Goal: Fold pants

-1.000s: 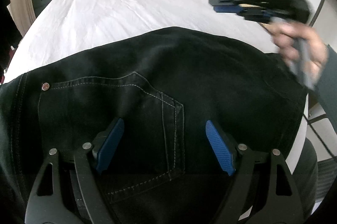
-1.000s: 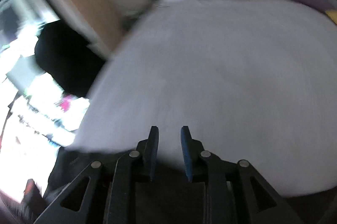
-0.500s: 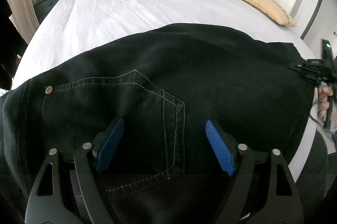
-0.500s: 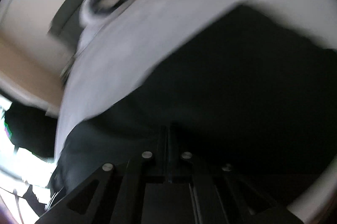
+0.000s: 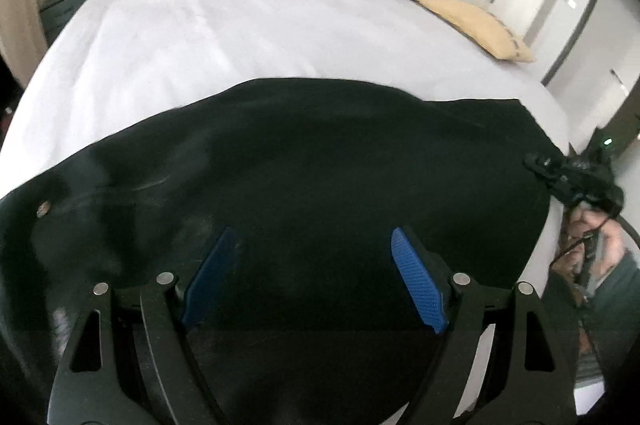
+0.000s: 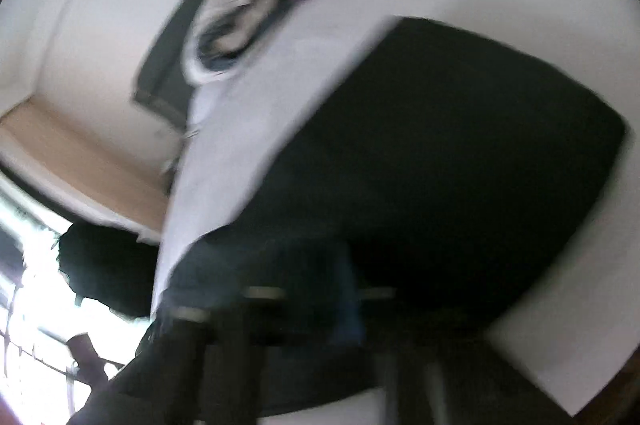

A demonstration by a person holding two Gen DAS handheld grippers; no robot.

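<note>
My left gripper (image 5: 312,277) hangs wide open over the pants (image 5: 320,161); my right gripper (image 5: 560,177) sits at their far edge, its grip unreadable.

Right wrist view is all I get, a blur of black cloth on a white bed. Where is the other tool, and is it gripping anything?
Observer: The left gripper hangs over the black pants, its blue fingers spread wide, holding nothing.
Operator: Where is mine on the pants?
Observer: The right gripper is at the pants' right edge, near the side of the bed.
Operator: Any detail on the cloth?
Observer: A small metal rivet shows near the left end.
</note>
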